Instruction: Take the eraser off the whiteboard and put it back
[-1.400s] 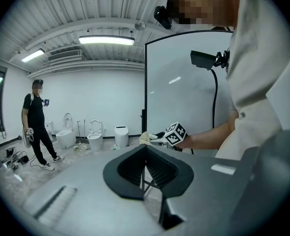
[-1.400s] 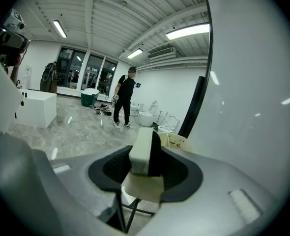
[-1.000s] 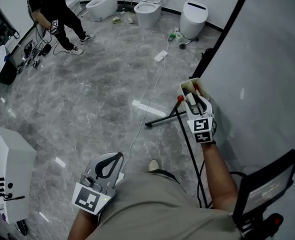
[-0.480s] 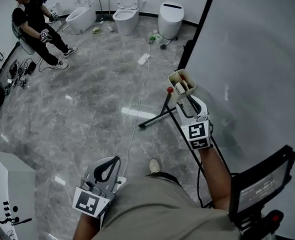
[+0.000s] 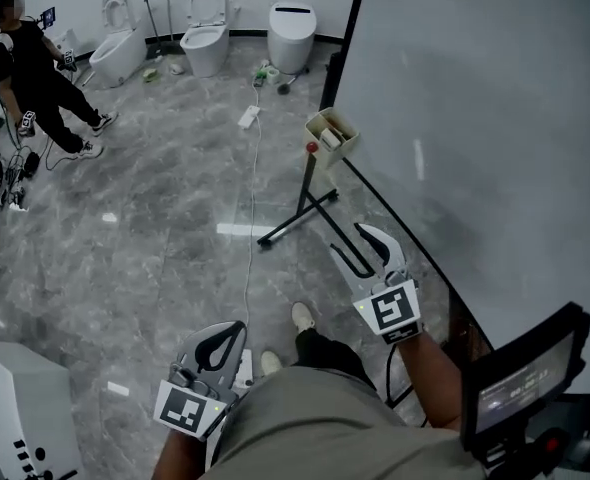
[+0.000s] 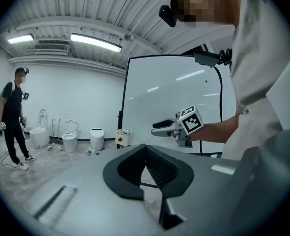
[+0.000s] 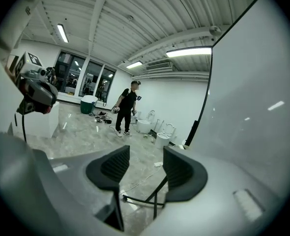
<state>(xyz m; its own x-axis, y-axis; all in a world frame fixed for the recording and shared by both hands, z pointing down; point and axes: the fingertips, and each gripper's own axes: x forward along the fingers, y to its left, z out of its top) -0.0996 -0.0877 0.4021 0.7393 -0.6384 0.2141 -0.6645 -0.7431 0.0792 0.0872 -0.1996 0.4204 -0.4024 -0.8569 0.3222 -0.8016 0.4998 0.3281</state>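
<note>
Beige tray (image 5: 332, 133) on the whiteboard (image 5: 495, 118) seems to hold the eraser (image 5: 327, 140), so I'm probably done. My right gripper (image 5: 355, 246) is wide open and empty, and my left gripper (image 5: 230, 333) is closed on nothing.

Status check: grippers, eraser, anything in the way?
Left gripper shut, empty. Right gripper open, empty, short of the tray. Eraser unconfirmed: pale block in that tray at the whiteboard edge. Path clear.

My left tongs (image 5: 229, 334) and right tongs (image 5: 352, 243) are pale grey shells with black ribbed pads. Each carries a marker cube (image 5: 395, 311) of black-and-white squares. The person carrying my rig wears a beige short-sleeved shirt (image 5: 315, 423), dark trousers (image 5: 327, 351) and pale shoes (image 5: 302, 316).
</note>
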